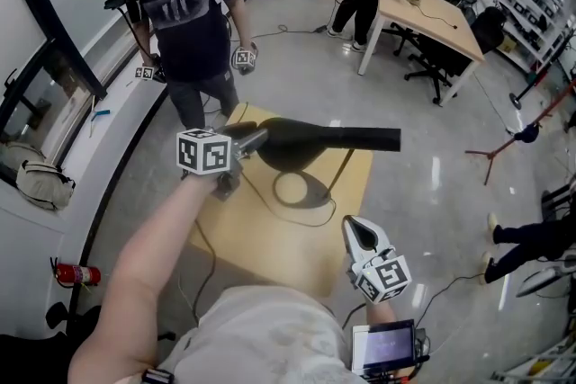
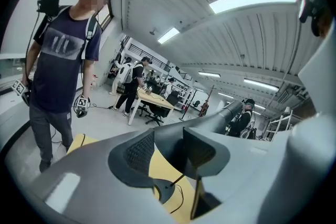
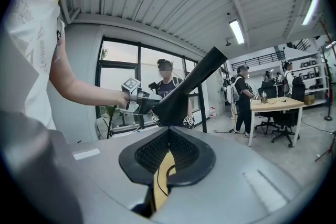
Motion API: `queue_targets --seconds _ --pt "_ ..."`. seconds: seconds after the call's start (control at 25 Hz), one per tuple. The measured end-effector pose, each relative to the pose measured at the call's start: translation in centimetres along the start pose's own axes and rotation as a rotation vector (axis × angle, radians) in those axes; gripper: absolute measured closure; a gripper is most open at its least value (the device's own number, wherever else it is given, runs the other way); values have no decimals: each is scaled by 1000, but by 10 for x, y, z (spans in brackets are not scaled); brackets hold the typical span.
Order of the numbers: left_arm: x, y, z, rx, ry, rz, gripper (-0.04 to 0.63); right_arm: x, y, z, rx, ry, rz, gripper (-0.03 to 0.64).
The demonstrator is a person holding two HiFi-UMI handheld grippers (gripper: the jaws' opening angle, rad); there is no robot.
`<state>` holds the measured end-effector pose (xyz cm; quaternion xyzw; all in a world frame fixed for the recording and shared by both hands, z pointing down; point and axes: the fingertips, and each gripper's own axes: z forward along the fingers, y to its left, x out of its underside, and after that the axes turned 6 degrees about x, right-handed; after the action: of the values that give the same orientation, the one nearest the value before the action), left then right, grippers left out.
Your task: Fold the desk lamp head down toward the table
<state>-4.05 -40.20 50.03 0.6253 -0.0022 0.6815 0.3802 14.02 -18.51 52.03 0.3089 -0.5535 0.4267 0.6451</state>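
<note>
The black desk lamp head [image 1: 342, 139] lies roughly level above the yellow table [image 1: 261, 238]. Its round base [image 1: 292, 191] and cable rest on the tabletop. My left gripper [image 1: 261, 138] is shut on the lamp head's left end. In the left gripper view the dark lamp head [image 2: 226, 113] runs from between the pads [image 2: 139, 152] away to the upper right. My right gripper [image 1: 357, 232] hangs shut and empty off the table's near right corner, apart from the lamp. The right gripper view shows the lamp head [image 3: 191, 86] slanting up to the right, with the left gripper [image 3: 139, 102] at its lower end.
A person [image 1: 189, 13] with marker-cube grippers stands just beyond the table's far edge. A fire extinguisher [image 1: 76, 274] lies on the floor at left. A wooden desk [image 1: 432, 13] with people and chairs is at back right. A red stand [image 1: 504, 148] is to the right.
</note>
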Motion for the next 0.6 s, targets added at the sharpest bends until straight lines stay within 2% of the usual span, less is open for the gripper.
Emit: queue_targets --seconds 0.04,0.2,0.6 --pt "2 -1 1 10 1 -16 422 0 0 0 0 1 0 604" --pt "14 -5 9 56 13 -75 345 2 -1 -2 3 3 0 604" --pt "43 -5 25 80 30 -147 344 5 -3 -6 12 11 -1 604"
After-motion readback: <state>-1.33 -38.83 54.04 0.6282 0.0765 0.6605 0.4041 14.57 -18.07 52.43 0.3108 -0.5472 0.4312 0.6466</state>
